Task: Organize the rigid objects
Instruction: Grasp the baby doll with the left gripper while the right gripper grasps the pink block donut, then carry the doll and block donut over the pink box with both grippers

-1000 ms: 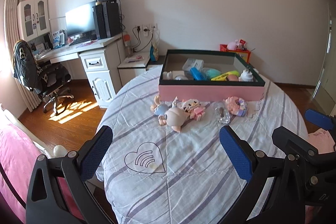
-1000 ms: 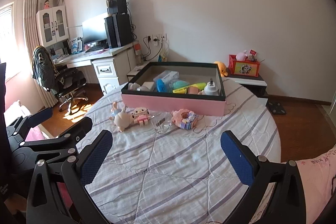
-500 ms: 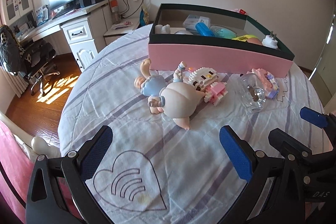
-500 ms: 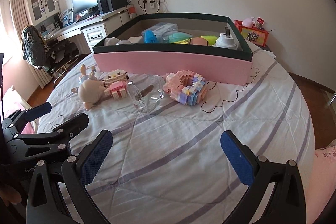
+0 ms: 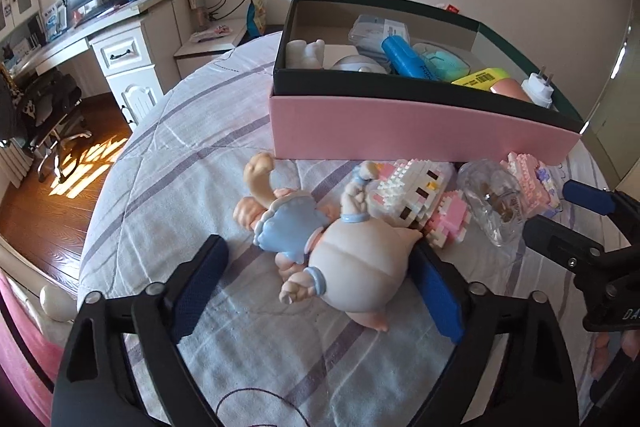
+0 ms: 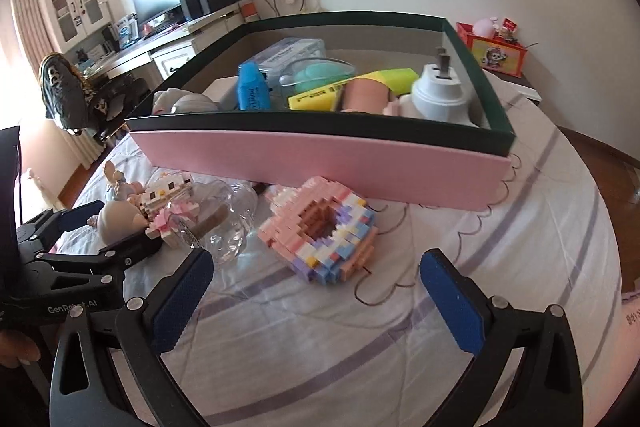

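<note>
A cream pig figurine [image 5: 360,263] with a blue-dressed doll [image 5: 288,219] lies on the striped cloth, between the fingers of my left gripper [image 5: 320,283]. Its jaws are closing; the right pad is at the pig's side and the left pad stands apart. A brick cat [image 5: 416,195], a clear plastic case [image 5: 492,203] and a pastel brick doughnut [image 6: 320,231] lie in front of the pink box [image 5: 400,123]. My right gripper [image 6: 316,303] is open, its fingertips just short of the doughnut, with nothing between them.
The box [image 6: 320,155] has a dark green rim and holds a blue item, a yellow one, a white plug [image 6: 440,95] and more. The round table's edge [image 5: 92,227] drops to a wooden floor. A desk and office chair stand at the far left.
Both grippers came down and forward toward the toys. The left jaws narrowed and now flank the pig figurine; the right gripper closed in on the brick doughnut, still wide.
</note>
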Demonstrator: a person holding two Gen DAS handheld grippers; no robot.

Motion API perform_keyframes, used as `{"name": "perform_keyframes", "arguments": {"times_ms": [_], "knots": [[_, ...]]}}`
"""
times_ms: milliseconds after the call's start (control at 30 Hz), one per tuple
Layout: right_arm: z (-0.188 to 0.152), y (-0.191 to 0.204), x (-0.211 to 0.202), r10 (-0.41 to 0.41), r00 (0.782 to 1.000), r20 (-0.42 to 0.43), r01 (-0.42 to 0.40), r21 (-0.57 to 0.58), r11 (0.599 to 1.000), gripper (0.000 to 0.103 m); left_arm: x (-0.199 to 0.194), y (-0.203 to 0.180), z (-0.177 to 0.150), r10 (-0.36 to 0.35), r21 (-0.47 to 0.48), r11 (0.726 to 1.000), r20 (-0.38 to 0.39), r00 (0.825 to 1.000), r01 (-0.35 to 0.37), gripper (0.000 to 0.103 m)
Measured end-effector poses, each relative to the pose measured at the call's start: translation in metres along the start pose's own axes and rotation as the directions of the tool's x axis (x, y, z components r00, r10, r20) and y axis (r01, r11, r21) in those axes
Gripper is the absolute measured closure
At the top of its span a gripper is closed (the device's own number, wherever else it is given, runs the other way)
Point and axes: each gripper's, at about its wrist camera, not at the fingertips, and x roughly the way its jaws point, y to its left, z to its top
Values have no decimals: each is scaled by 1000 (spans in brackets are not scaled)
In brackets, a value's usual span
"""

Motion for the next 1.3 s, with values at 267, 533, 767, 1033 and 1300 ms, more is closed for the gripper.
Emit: {"name": "perform_keyframes", "arguments": {"times_ms": [267, 533, 767, 1033, 1300], "knots": [[-8, -14, -12, -24, 999, 32, 22, 44, 999, 0, -13, 7, -12, -1, -22, 1000, 36, 999, 2, 31], [9, -5, 23, -66, 997, -42, 66, -9, 998, 1, -22, 8, -22, 10, -27, 1000, 48, 999, -9, 31], [7, 2, 19, -47, 999, -20, 45, -70, 997, 40, -31, 3, -28, 1, -39, 999, 52, 999, 1, 32], [-26, -1, -33, 29, 994, 108, -30, 11, 999, 40, -69, -22, -41, 4, -23, 1000, 120, 993, -2, 32], [-45, 37, -126, 26, 933, 359, -13, -39, 999, 39, -142, -51, -50, -21, 0, 1000, 290, 957, 22, 32]]}}
